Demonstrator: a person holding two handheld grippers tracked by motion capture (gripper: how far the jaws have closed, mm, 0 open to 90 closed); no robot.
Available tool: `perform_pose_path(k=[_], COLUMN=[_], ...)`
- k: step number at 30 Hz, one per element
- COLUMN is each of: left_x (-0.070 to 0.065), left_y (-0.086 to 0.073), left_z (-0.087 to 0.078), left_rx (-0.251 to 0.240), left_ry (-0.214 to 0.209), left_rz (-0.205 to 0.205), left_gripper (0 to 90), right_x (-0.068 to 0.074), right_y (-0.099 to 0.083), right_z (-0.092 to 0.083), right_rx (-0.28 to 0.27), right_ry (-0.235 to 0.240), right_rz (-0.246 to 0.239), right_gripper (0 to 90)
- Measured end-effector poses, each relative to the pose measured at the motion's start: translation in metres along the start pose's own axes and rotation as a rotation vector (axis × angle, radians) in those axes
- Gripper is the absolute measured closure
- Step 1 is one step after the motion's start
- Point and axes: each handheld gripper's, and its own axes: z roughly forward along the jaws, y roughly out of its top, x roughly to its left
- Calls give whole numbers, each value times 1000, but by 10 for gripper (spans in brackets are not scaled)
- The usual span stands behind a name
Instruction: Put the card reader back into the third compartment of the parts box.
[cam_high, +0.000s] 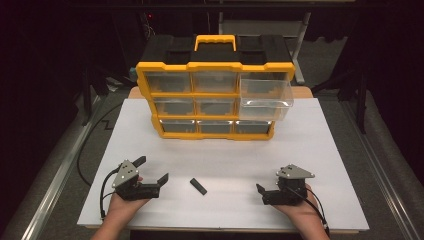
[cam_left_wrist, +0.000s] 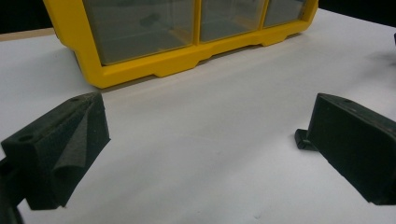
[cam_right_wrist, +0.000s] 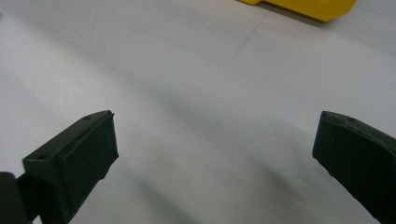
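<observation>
Left claw (cam_high: 152, 170) spread wide, resting low on the white rectangular surface (cam_high: 320, 150) at about 7 o'clock, tilted inward toward the small flat black bar (cam_high: 198, 186); probably parked that way so the jaws can straddle it with little travel. Right claw (cam_high: 260, 192) likewise spread and empty at about 5 o'clock, pointed back toward the middle, nothing between its jaws in the right gripper view. Small black bar lying loose near 6 o'clock, between the two claws, nearer the left, touching neither; one end peeking beside the right-hand jaw in the left gripper view (cam_left_wrist: 302, 139). Yellow-framed plastic organiser with clear drawers (cam_high: 215, 100) standing upright at 12 o'clock, its clear upper-right drawer (cam_high: 265, 97) pulled out, likely left open as the waiting slot for the bar
</observation>
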Motion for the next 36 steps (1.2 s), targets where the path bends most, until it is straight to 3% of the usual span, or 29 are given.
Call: perform_pose_path(k=[3,6,21,36], left_x=[-1,0,-2,-2], left_y=[1,1,1,1], left_z=[-1,-1,-1,-1], left_rx=[-6,-7,-12,-18], left_ry=[-4,-7,-10,-4], left_rz=[6,4,14,18], left_gripper=[3,3,3,3], right_x=[7,20,64,101], right_y=[2,7,26,47], right_z=[0,4,23,46], right_rx=[-4,-5,-23,-32], right_ry=[25,41,168,274], right_rz=[-5,-41,-85,-103], right_gripper=[7,17,96,347])
